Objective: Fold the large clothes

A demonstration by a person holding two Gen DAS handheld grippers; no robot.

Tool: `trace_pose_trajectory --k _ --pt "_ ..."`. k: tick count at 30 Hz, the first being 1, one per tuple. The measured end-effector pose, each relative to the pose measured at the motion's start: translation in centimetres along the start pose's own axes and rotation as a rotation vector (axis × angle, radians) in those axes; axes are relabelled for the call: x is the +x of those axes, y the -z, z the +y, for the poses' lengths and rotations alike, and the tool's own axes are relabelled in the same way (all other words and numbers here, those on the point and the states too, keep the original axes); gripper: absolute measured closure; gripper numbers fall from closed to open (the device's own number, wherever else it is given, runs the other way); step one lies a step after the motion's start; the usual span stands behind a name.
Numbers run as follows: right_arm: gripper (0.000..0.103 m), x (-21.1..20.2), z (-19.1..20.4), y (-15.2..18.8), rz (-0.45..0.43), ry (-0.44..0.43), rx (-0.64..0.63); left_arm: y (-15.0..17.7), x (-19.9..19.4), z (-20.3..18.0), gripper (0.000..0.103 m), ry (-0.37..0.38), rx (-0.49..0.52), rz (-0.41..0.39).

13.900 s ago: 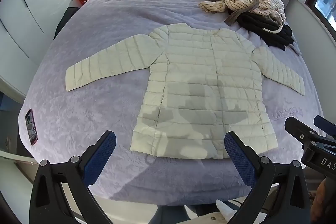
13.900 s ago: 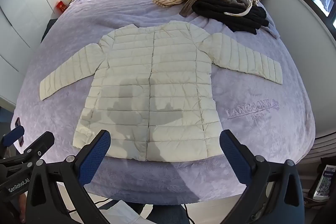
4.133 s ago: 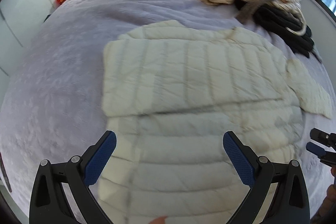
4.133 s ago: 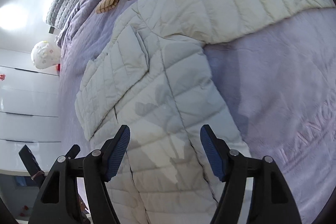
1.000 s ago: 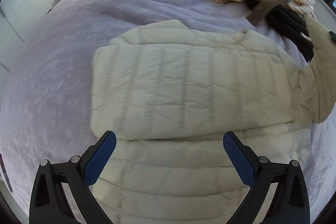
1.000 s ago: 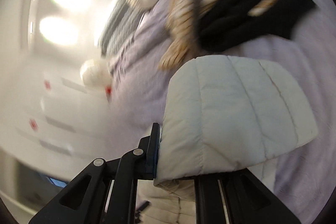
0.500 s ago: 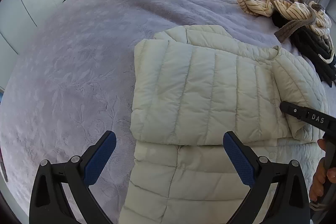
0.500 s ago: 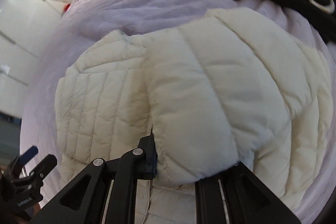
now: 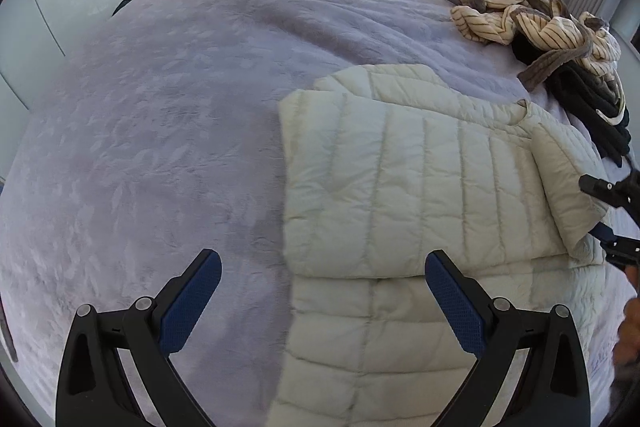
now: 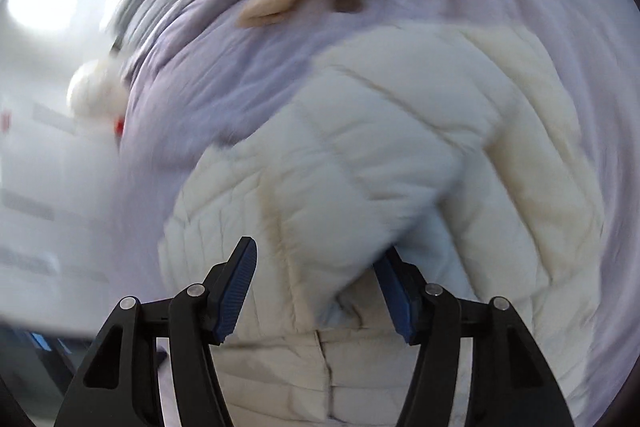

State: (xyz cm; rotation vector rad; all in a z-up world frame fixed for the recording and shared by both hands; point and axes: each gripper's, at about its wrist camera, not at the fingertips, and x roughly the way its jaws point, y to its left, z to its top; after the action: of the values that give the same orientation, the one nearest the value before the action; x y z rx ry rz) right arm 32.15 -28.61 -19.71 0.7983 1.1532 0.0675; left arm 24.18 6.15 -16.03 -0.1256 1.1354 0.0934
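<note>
My left gripper [image 9: 320, 301] hangs with jaws wide and empty above the lavender bed [image 9: 168, 115]; the cream puffer jacket [image 9: 404, 195] lies there, both sleeves folded across its chest; my right gripper [image 10: 316, 291] jaws are opening, the sleeve cuff loose between them.

Left wrist view is bright, even and sharp, with fisheye bending at the rim and a soft shadow on the bed [image 9: 160, 131]. Right wrist view is smeared by motion blur, ceiling lights [image 10: 40, 1] glaring upper left.
</note>
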Motion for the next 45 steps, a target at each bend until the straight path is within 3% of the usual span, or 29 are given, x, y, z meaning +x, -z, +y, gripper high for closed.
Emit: trace_pose_trajectory --k 1,3,5,8,14,18,23,26,27,30,31,34,37,39,40,41,43,45 --pt "0.062 0.1 -0.6 -0.2 -0.007 -0.015 0.050 0.1 -0.1 0.5 0.001 -0.001 -0.003 -0.001" --pt "0.091 0.0 -1.4 -0.6 -0.030 -0.032 0.114 0.2 -0.4 1.3 0.001 0.004 -0.016 -0.002" --pt "0.092 -0.3 -0.3 -0.7 -0.059 -0.017 0.062 0.2 -0.8 2.2 0.001 0.020 -0.032 -0.012" --pt "0.093 -0.6 3.6 -0.1 -0.086 0.037 -0.136 0.0 -0.9 3.1 0.001 0.042 -0.040 -0.029" --pt "0.093 0.9 9.5 3.8 -0.050 0.188 -0.504 -0.2 0.1 2.6 0.001 0.106 -0.062 -0.020" --pt "0.093 2.7 10.2 5.8 -0.006 0.224 -0.629 -0.5 0.1 2.6 0.001 0.180 -0.109 -0.027" --pt "0.093 4.8 10.1 8.1 0.067 0.284 -0.800 -1.1 -0.2 3.2 0.001 0.212 -0.190 -0.040" --pt "0.089 5.8 10.6 9.6 0.086 0.353 -0.941 -1.3 -0.5 3.1 0.001 0.212 -0.183 -0.064" --pt "0.079 5.7 10.7 10.3 0.083 0.363 -0.992 -1.4 -0.4 3.1 0.001 0.212 -0.188 -0.067" --pt "0.030 4.1 10.7 11.2 0.063 0.348 -1.048 -1.4 -0.2 2.7 0.001 0.245 -0.201 -0.066" --pt "0.029 3.7 10.6 11.2 0.056 0.336 -1.050 -1.4 -0.2 2.4 0.001 0.259 -0.199 -0.064" --pt "0.029 1.2 9.1 9.9 0.041 0.270 -0.942 -1.6 0.3 0.4 0.001 0.274 -0.165 -0.058" --pt "0.029 -0.9 5.1 5.6 0.057 0.113 -0.608 -2.0 0.9 -1.8 0.001 0.302 -0.131 -0.056" --pt "0.029 -1.1 0.6 2.1 0.086 -0.051 -0.281 -2.2 1.2 -2.7 0.001 0.326 -0.122 -0.055" --pt "0.033 -1.0 -0.7 1.4 0.090 -0.097 -0.193 -2.2 1.5 -3.3 0.001 0.350 -0.127 -0.050" --pt "0.040 -0.8 -2.0 0.7 0.089 -0.148 -0.099 -2.3 1.7 -3.5 0.001 0.366 -0.135 -0.045" --pt "0.091 -0.3 -3.3 -0.1 0.093 -0.217 -0.003 -2.3 2.2 -3.5 0.001 0.417 -0.169 -0.032" --pt "0.095 0.2 -2.8 -0.5 0.079 -0.259 -0.007 -2.3 2.4 -3.2 0.001 0.448 -0.194 -0.024"
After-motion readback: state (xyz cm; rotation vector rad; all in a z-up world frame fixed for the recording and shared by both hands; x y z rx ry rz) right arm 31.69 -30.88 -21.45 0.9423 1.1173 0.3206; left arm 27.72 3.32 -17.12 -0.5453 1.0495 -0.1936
